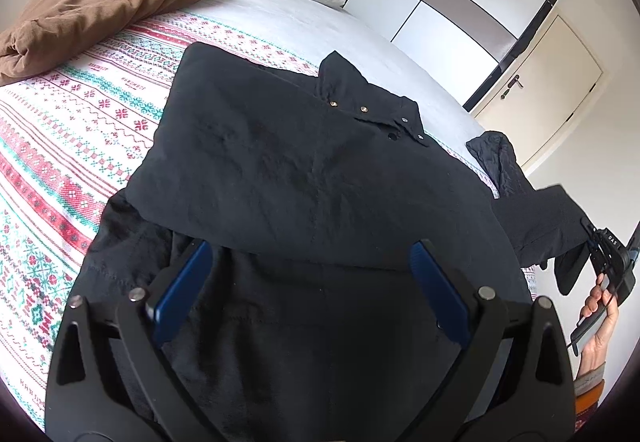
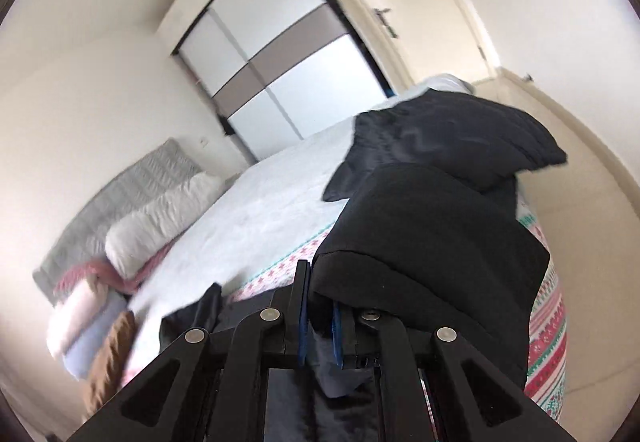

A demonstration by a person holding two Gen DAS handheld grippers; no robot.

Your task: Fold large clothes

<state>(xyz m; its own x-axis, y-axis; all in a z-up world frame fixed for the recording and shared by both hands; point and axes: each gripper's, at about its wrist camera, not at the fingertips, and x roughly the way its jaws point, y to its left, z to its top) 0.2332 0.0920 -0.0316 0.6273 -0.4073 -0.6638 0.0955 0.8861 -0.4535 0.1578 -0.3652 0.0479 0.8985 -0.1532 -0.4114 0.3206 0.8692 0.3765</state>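
On the bed [image 1: 360, 42], the black jacket [image 1: 304, 170] is lying partly folded, dark and creased, snaps showing at its collar. The right gripper [image 2: 320, 322] is pinching its sleeve [image 2: 432, 242] with jaws closed; a thin hold may be slipping. The left gripper [image 1: 312, 274] is hovering, jaws wide.

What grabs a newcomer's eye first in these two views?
The black jacket spread across the patterned blanket, filling the left wrist view. Its sleeve hangs off the bed's right side, pinched in the shut right gripper. The left gripper hangs open over the jacket's near edge.
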